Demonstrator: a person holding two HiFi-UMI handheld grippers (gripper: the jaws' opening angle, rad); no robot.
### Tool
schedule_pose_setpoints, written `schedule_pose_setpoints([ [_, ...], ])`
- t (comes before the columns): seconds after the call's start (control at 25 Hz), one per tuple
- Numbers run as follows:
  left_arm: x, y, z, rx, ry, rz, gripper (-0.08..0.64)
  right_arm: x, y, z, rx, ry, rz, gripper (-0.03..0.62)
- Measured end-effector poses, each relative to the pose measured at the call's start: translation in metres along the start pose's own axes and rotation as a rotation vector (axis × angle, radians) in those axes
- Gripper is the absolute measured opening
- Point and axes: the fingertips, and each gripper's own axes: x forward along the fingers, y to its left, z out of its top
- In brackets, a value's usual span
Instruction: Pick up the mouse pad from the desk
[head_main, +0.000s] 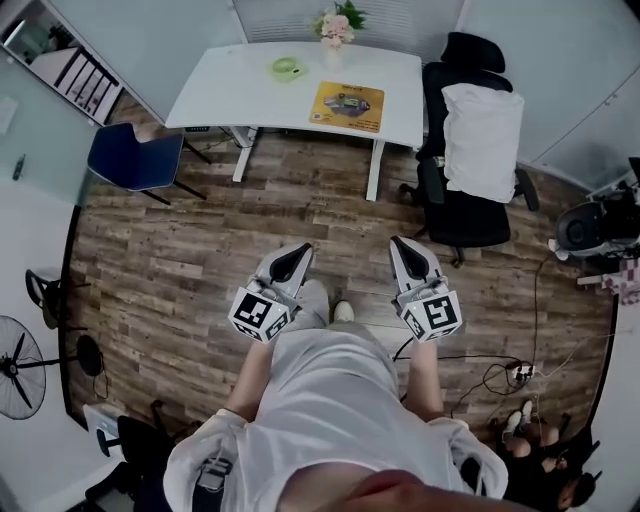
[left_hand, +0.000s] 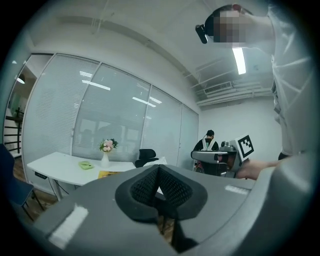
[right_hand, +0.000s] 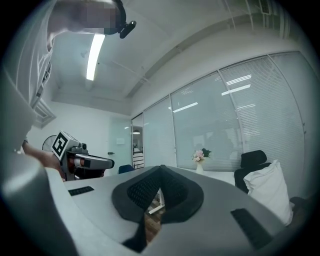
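Clearly we have barely begun: the mouse pad (head_main: 347, 105) lies untouched on the counter (head_main: 250, 85), and our left gripper (head_main: 295, 258) and right gripper (head_main: 405, 250), fingers pressed together on nothing, are well short of that counter.

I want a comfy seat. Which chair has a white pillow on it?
The black office chair right of the desk; the blue chair on the left is bare.

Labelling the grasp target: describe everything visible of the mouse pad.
The mouse pad is a thin yellow-orange rectangle with a darker printed picture in its middle. It lies flat on the white desk, by the near edge toward the right end in the head view. Nothing rests on it; only the desk touches it.
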Motion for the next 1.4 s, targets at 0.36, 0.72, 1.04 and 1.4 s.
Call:
schedule_pose_setpoints([
  [0.36,0.012,0.005,0.004,-0.004,-0.012,0.056,-0.006,-0.004,-0.024,0.002,-0.003,-0.015,-0.001,0.0],
  [0.72,0.021,0.026,0.013,-0.007,-0.037,0.056,-0.006,0.009,-0.031,0.003,-0.013,-0.006,-0.037,0.0],
  [1.04,0.04,0.068,0.02,0.089,-0.057,0.14,-0.006,0.056,-0.042,0.003,-0.068,0.009,-0.057,0.0],
  [1.4,0.117,0.15,0.03,0.09,-0.101,0.11,-0.006,0.153,-0.091,0.007,-0.123,0.044,-0.06,0.0],
])
